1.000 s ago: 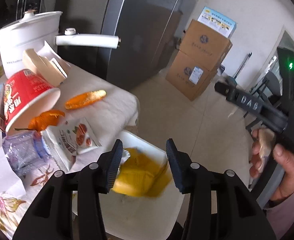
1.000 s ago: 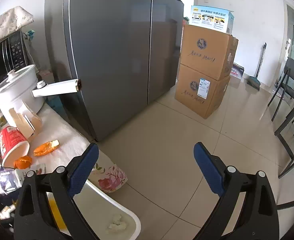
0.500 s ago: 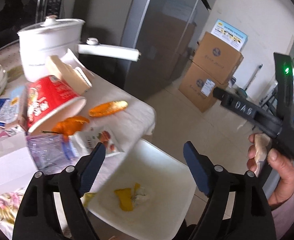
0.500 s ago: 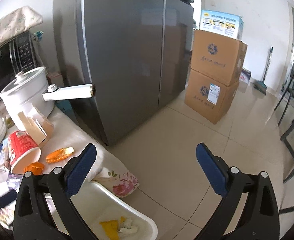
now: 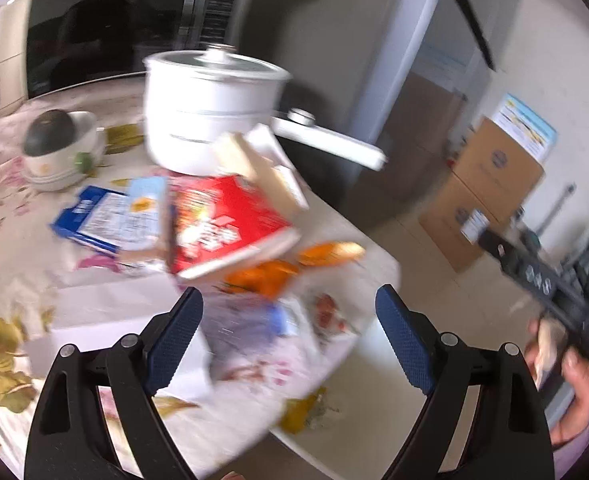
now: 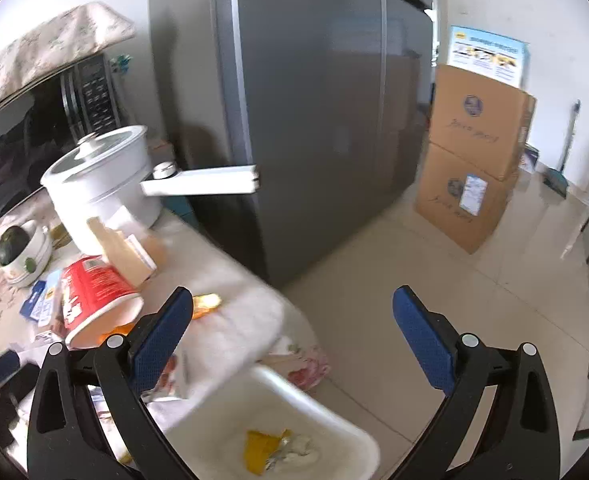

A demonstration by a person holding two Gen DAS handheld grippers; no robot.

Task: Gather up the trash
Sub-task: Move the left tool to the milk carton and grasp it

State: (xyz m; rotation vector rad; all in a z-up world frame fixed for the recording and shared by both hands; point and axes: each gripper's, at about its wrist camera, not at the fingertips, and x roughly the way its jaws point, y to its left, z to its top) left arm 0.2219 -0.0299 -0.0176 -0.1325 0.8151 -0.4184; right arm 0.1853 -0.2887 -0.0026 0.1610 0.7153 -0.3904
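Observation:
My left gripper [image 5: 290, 340] is open and empty above the table's near corner, over a clear plastic wrapper [image 5: 246, 320] and a snack packet [image 5: 322, 312]. A tipped red noodle cup [image 5: 226, 224], orange peels [image 5: 262, 280] and an orange wrapper [image 5: 330, 254] lie just beyond. My right gripper [image 6: 294, 340] is open and empty above the white trash bin [image 6: 334, 428], which holds a yellow wrapper [image 6: 260, 450] and crumpled tissue [image 6: 298, 448]. The red cup also shows in the right wrist view [image 6: 94, 296].
A white electric pot [image 5: 210, 108] with a long handle [image 5: 330, 146], a blue box [image 5: 106, 220], a white box [image 5: 110, 332] and a small bowl [image 5: 60, 148] stand on the floral tablecloth [image 5: 10, 280]. A grey fridge [image 6: 314, 120] and stacked cartons [image 6: 474, 160] stand beyond.
My left gripper dropped the yellow wrapper into the bin, opened wide and swung left over the table. My right gripper tilted down toward the bin.

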